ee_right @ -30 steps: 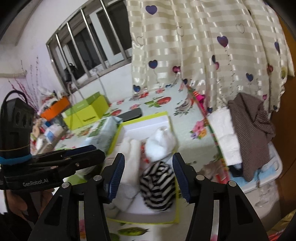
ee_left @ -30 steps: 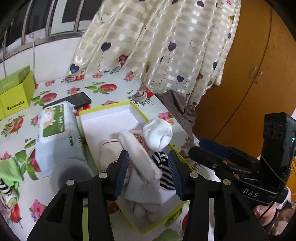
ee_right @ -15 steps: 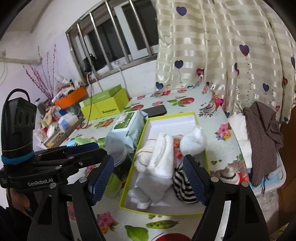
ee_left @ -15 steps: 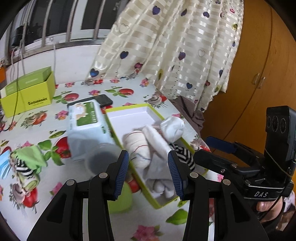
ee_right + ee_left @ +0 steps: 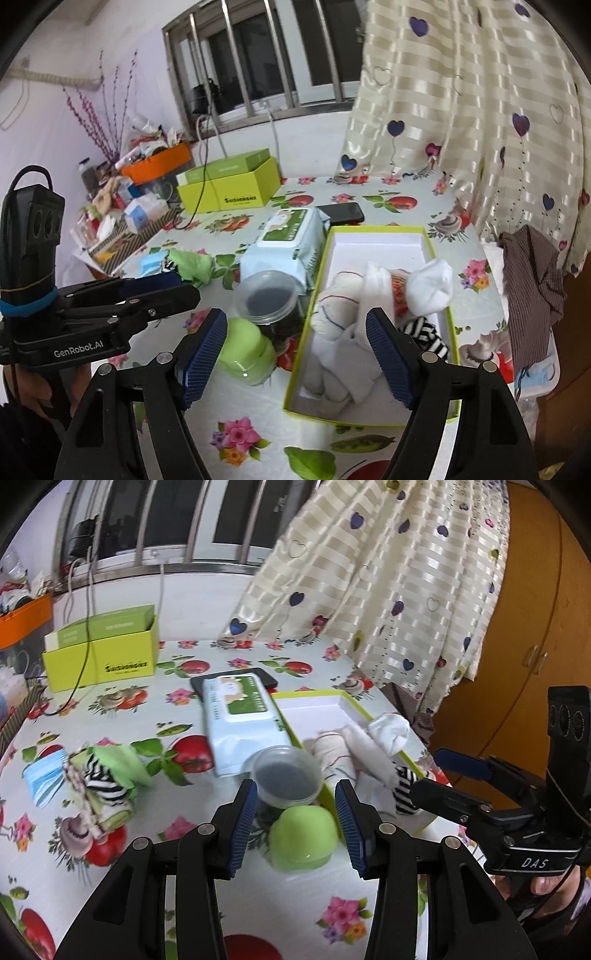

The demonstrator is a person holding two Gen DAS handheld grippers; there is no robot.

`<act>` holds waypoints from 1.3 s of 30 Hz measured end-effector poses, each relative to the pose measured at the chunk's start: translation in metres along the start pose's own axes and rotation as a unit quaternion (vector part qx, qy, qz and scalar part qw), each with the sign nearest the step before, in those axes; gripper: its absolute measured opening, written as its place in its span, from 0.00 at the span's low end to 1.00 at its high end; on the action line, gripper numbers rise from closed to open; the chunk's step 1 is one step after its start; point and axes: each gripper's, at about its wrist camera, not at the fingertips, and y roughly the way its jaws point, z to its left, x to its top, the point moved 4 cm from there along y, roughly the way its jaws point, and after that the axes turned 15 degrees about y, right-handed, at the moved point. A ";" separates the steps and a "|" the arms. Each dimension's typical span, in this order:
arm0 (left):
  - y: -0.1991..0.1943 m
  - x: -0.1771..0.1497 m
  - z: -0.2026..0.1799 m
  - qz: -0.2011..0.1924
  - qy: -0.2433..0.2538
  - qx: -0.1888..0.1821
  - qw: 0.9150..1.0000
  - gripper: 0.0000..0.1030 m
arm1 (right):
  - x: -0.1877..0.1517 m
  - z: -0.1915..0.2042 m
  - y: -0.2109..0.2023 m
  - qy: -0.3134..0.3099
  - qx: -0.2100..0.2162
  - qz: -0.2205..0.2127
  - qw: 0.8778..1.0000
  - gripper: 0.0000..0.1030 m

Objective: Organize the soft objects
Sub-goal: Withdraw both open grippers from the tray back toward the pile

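A white box with a green rim point(image 5: 373, 232) holds several white socks point(image 5: 430, 286) and a black-and-white striped sock point(image 5: 428, 334). My right gripper point(image 5: 295, 317) hangs over the box's near left edge, open, with nothing between its pads. My left gripper point(image 5: 295, 788) is open and empty above a clear jar point(image 5: 286, 779) and a green lid point(image 5: 303, 836), left of the box point(image 5: 314, 707). A loose pile with a green cloth point(image 5: 118, 764), a striped sock point(image 5: 101, 788) and a blue face mask point(image 5: 44, 779) lies on the flowered tablecloth at the left.
A wet-wipes pack point(image 5: 240, 720) lies against the box, with a black phone point(image 5: 236, 677) behind it. A lime carton point(image 5: 103, 653) and a cable stand at the back. The curtain point(image 5: 388, 590) hangs at the right. Brown cloth point(image 5: 532, 273) drapes past the table's right edge.
The right jaws have spread wide and drawn back, leaving the striped sock in the box. My left gripper has swung left, from over the socks to over the jar and green lid.
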 end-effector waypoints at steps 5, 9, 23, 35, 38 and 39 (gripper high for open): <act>-0.007 -0.012 0.014 0.005 -0.015 0.011 1.000 0.44 | -0.005 0.014 0.004 -0.014 0.000 0.006 1.000 0.76; -0.010 -0.020 0.022 0.011 -0.026 0.018 0.999 0.44 | -0.008 0.023 0.006 -0.021 0.003 0.011 1.000 0.76; -0.016 -0.033 0.034 0.015 -0.040 0.028 0.999 0.44 | -0.013 0.046 0.014 -0.043 0.013 0.023 0.999 0.76; -0.018 -0.042 0.053 0.019 -0.059 0.035 0.997 0.44 | -0.013 0.068 0.027 -0.065 0.022 0.035 0.997 0.76; -0.019 -0.046 0.059 0.020 -0.066 0.037 0.997 0.44 | -0.013 0.076 0.031 -0.071 0.026 0.039 0.996 0.76; -0.019 -0.047 0.062 0.020 -0.070 0.037 0.997 0.44 | -0.013 0.078 0.033 -0.073 0.027 0.040 0.996 0.76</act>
